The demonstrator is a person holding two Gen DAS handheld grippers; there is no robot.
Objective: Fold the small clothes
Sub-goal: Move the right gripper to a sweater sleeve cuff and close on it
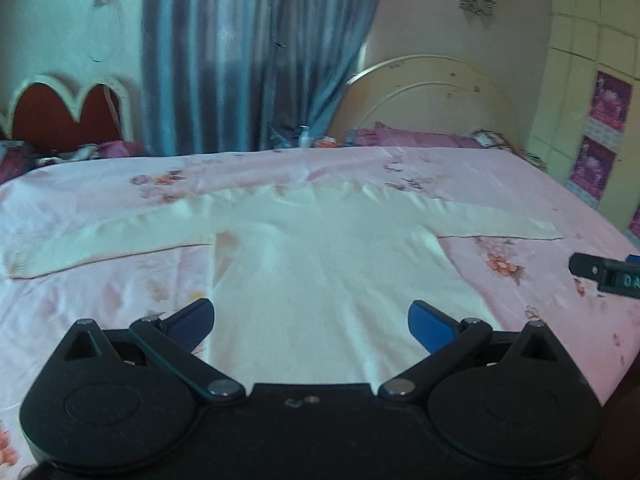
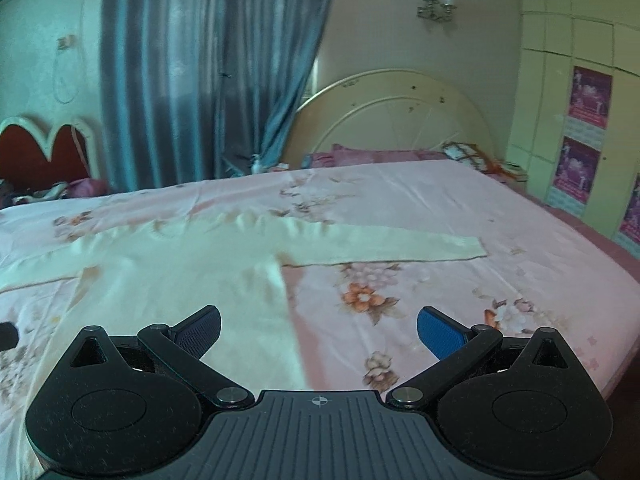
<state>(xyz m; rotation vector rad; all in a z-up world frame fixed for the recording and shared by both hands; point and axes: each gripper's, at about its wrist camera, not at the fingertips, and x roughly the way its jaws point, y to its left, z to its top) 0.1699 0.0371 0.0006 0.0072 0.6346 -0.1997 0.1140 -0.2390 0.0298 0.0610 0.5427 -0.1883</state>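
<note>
A cream long-sleeved top [image 1: 320,256] lies flat on the bed, both sleeves spread sideways, hem toward me. My left gripper [image 1: 311,326] hovers open over the lower body of the top, nothing between its blue pads. In the right wrist view the same top [image 2: 176,280] fills the left half, its right sleeve [image 2: 400,246] stretched out across the sheet. My right gripper [image 2: 319,332] is open above the top's right hem edge and the bare sheet. The right gripper's tip [image 1: 604,274] shows at the right edge of the left wrist view.
The bed carries a pink floral sheet [image 2: 420,200] with its right edge [image 2: 600,248] dropping off. Pink pillows [image 1: 412,136] lie by a cream arched headboard [image 1: 432,92]. Blue curtains [image 1: 248,56] hang behind; a cupboard with posters [image 2: 580,136] stands at right.
</note>
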